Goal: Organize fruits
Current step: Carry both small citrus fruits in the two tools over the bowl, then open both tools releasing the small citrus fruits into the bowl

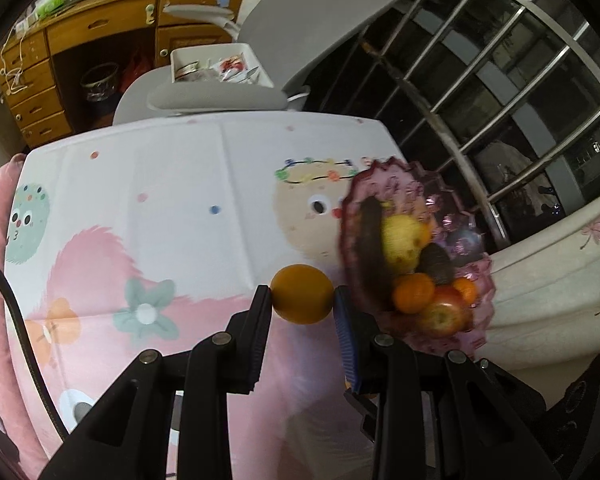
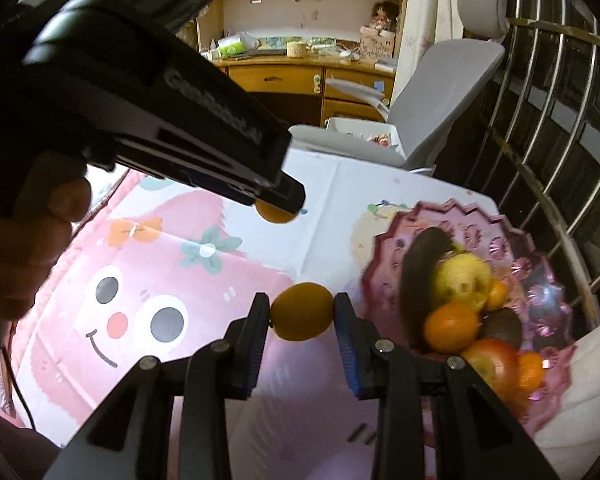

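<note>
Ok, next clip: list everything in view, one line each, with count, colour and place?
held oranges: two, orange, one clamped in each tongs.
bowl: one, pink glass, table's right edge.
bowl fruit: several, yellow, orange, red, dark, piled inside the bowl.
tablecloth: one, white with pink cartoon print, covering the table.
chair: one, grey, behind the table.
desk: one, wooden, in the background.
left tongs: black, shut on an orange.
right tongs: black, shut on an orange.

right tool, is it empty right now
No, the right tool is clamped on an orange fruit, with both pads against its sides.
</note>
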The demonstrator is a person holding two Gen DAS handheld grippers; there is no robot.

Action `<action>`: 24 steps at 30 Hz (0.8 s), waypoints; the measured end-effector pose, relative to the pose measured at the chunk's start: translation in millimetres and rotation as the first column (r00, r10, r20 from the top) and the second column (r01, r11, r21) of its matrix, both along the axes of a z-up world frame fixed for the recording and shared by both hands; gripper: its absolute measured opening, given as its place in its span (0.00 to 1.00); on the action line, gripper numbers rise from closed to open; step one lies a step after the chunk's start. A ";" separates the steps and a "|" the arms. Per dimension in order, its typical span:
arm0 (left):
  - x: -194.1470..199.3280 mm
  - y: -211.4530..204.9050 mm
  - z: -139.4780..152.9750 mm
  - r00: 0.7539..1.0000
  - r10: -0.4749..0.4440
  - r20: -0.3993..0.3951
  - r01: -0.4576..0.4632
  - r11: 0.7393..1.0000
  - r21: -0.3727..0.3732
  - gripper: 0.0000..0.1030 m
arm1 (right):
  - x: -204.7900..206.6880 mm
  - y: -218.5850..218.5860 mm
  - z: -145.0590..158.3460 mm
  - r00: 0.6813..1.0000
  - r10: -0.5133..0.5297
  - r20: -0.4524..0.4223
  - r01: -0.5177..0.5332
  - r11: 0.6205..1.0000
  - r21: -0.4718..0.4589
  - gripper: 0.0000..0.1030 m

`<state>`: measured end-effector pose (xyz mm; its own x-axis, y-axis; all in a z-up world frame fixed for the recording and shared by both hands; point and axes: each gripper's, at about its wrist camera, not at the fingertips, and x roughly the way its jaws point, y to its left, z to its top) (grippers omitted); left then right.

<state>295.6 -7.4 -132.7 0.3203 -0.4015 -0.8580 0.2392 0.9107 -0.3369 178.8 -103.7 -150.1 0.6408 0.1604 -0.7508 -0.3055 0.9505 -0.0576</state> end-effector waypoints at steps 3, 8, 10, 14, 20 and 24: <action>-7.5 -23.3 6.3 1.000 -0.007 0.007 0.007 1.000 -0.008 0.29 | -5.7 -19.1 9.5 1.000 -0.005 0.004 0.005 1.000 -0.006 0.32; -19.8 -59.9 2.8 1.000 -0.012 -0.003 0.012 1.000 -0.008 0.29 | -12.7 -58.2 15.2 1.000 -0.024 -0.015 0.024 1.000 -0.011 0.32; -23.5 -75.6 -4.0 1.000 -0.004 -0.023 0.004 1.000 -0.001 0.29 | -14.1 -71.0 13.5 0.999 -0.029 -0.031 0.029 1.000 -0.009 0.32; -30.2 -97.6 -15.1 0.999 0.014 -0.050 -0.012 0.999 0.037 0.30 | -16.8 -97.9 6.6 0.996 -0.025 -0.082 0.025 1.000 -0.005 0.32; -37.3 -104.4 -13.6 0.995 0.076 -0.061 -0.073 0.996 0.053 0.35 | -15.3 -121.4 4.7 0.991 -0.017 -0.133 0.019 1.000 0.016 0.33; -38.6 -91.7 5.8 0.994 0.110 -0.007 -0.110 0.993 0.044 0.50 | -12.1 -127.9 13.0 0.992 -0.029 -0.124 0.033 0.999 0.034 0.34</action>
